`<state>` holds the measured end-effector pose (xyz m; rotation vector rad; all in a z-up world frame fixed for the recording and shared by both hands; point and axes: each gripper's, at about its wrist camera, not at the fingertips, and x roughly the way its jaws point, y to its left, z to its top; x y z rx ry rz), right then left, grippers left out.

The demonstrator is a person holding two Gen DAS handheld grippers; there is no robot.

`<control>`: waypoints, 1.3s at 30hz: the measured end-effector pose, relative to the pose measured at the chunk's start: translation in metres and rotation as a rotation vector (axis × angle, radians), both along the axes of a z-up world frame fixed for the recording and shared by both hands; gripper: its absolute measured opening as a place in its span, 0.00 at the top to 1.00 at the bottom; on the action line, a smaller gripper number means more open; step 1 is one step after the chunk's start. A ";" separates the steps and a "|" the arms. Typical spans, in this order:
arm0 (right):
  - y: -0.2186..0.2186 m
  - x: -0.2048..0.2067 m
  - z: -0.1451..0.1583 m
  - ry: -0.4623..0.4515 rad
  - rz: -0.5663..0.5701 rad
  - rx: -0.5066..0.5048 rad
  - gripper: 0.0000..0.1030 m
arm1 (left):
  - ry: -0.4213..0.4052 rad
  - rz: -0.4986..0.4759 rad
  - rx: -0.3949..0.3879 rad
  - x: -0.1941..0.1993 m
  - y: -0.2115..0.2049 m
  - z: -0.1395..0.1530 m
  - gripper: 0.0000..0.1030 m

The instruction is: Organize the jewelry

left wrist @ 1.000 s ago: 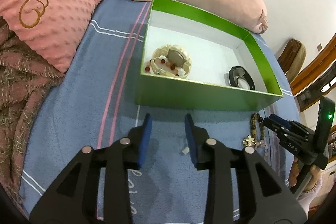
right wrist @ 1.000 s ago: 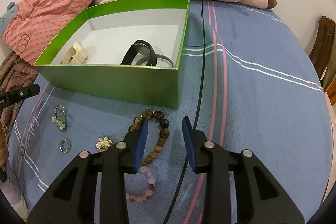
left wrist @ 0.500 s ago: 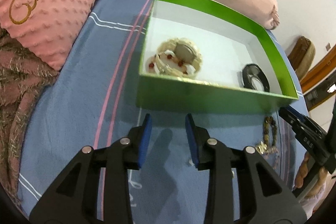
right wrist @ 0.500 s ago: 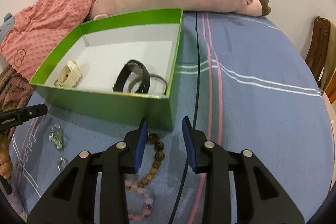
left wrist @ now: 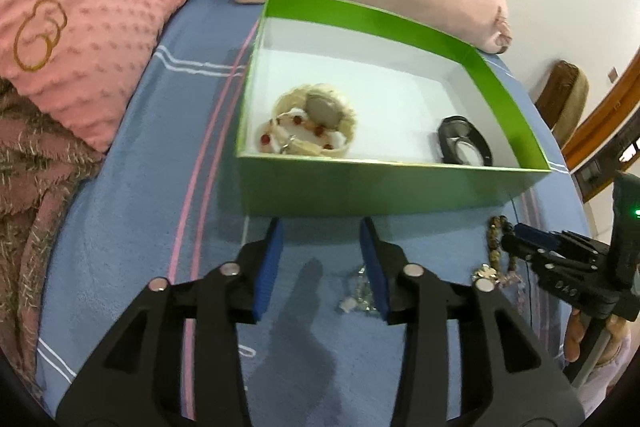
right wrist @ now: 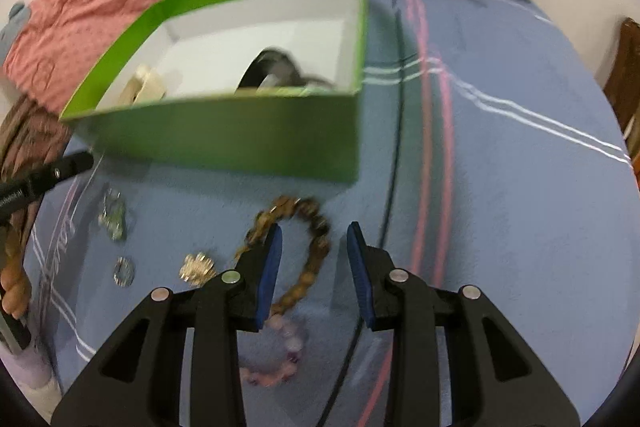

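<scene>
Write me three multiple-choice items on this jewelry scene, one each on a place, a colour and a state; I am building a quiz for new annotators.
1. Where does the brown bead bracelet lie?
A. inside the box
B. on the blue blanket in front of the box
C. on the pink pillow

2. What colour is the outside of the box?
A. green
B. red
C. black

3. How does the left gripper stand?
A. shut on a bracelet
B. shut on the box wall
C. open, holding nothing

Answers: 1 B, the beads rest on the blanket below the box's front wall. 2 A, its walls are bright green. 3 C, the jaws have just been opening and only blanket shows between them.
</scene>
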<state>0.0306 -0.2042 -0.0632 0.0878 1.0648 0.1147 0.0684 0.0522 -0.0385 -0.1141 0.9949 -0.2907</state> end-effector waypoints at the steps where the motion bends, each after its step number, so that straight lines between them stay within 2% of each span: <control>1: 0.003 -0.001 0.000 -0.004 0.011 -0.011 0.73 | -0.005 -0.007 0.001 -0.002 -0.002 0.001 0.57; 3: 0.009 -0.004 0.000 0.004 0.043 0.007 0.90 | -0.008 -0.018 -0.001 -0.003 -0.004 0.002 0.57; 7: 0.015 -0.010 0.006 -0.024 0.088 0.080 0.90 | -0.009 -0.030 0.001 -0.005 -0.007 0.004 0.57; 12: 0.020 -0.023 0.029 -0.126 0.169 0.207 0.90 | -0.010 -0.047 0.008 -0.008 -0.011 0.003 0.57; 18: 0.019 -0.036 0.055 -0.266 0.185 0.264 0.90 | -0.002 -0.068 0.037 -0.010 -0.018 -0.001 0.56; 22: 0.010 -0.037 0.061 -0.291 0.155 0.231 0.90 | 0.009 -0.065 0.051 -0.009 -0.019 -0.003 0.56; 33: 0.016 -0.026 0.042 -0.227 0.129 0.158 0.90 | 0.052 -0.093 0.113 -0.009 -0.030 -0.016 0.56; 35: 0.016 -0.026 0.040 -0.219 0.128 0.154 0.90 | 0.065 -0.098 0.113 -0.008 -0.032 -0.020 0.61; 36: 0.017 -0.025 0.039 -0.213 0.127 0.151 0.90 | 0.070 -0.100 0.113 -0.008 -0.033 -0.021 0.71; 39: 0.018 -0.024 0.037 -0.205 0.123 0.145 0.90 | 0.086 -0.119 0.107 -0.008 -0.035 -0.024 0.90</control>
